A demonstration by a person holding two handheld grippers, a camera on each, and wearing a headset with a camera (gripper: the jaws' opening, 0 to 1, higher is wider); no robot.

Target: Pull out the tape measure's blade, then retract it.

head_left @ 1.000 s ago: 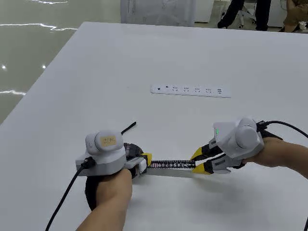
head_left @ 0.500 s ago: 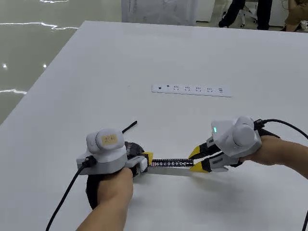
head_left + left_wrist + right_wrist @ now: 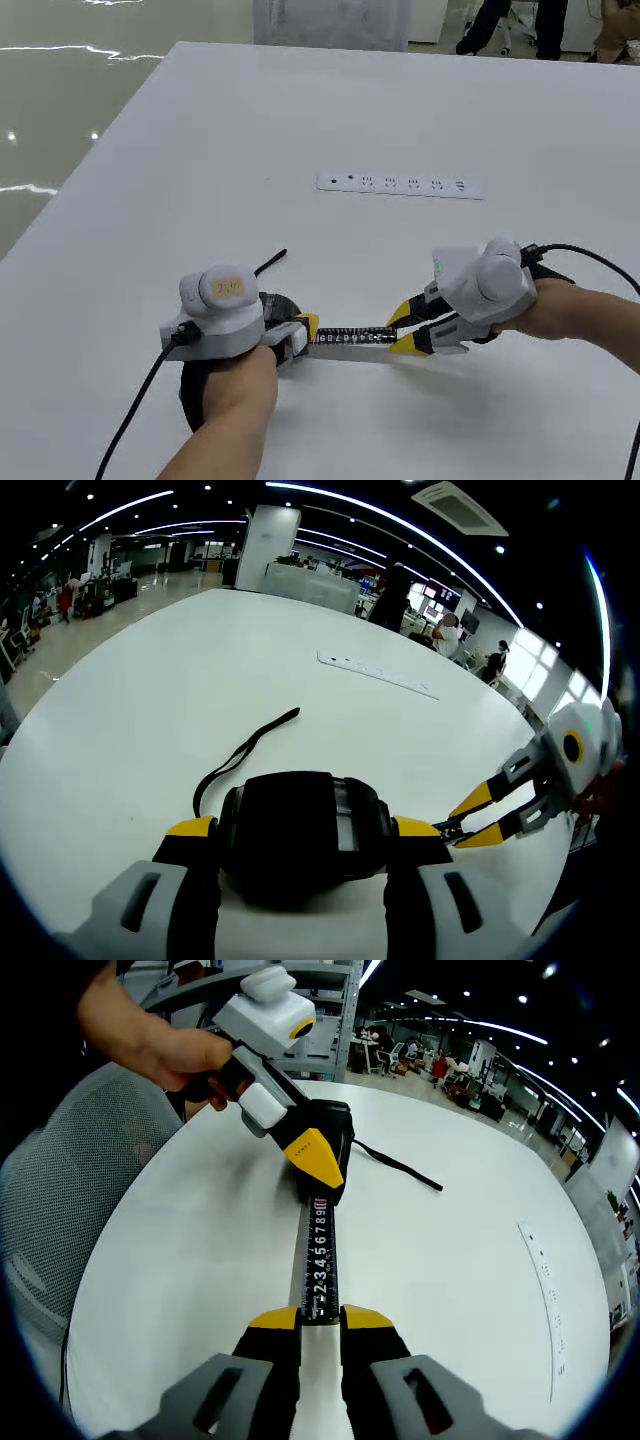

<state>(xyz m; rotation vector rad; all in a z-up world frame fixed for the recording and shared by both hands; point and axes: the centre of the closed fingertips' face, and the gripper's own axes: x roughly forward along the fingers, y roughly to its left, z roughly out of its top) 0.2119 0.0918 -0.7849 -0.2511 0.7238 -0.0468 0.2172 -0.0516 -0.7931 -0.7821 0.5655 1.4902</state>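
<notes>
The tape measure's black case (image 3: 275, 308) rests on the white table, and my left gripper (image 3: 296, 330) is shut on it. In the left gripper view the case (image 3: 300, 825) sits between the yellow-tipped jaws, its black wrist strap (image 3: 245, 748) trailing away over the table. A short length of black numbered blade (image 3: 350, 338) runs right from the case to my right gripper (image 3: 403, 328), which is shut on the blade's end. In the right gripper view the blade (image 3: 320, 1260) leads from my right gripper (image 3: 320, 1318) straight to the case (image 3: 335, 1130).
A white power strip (image 3: 400, 185) lies flat on the table (image 3: 250, 150) beyond the grippers. Black cables trail from both grippers toward the near edge. People stand past the table's far edge. The table's left edge drops to a glossy floor.
My right gripper has moved a little left toward the case, so less blade is out. The left gripper and the case have stayed put.
</notes>
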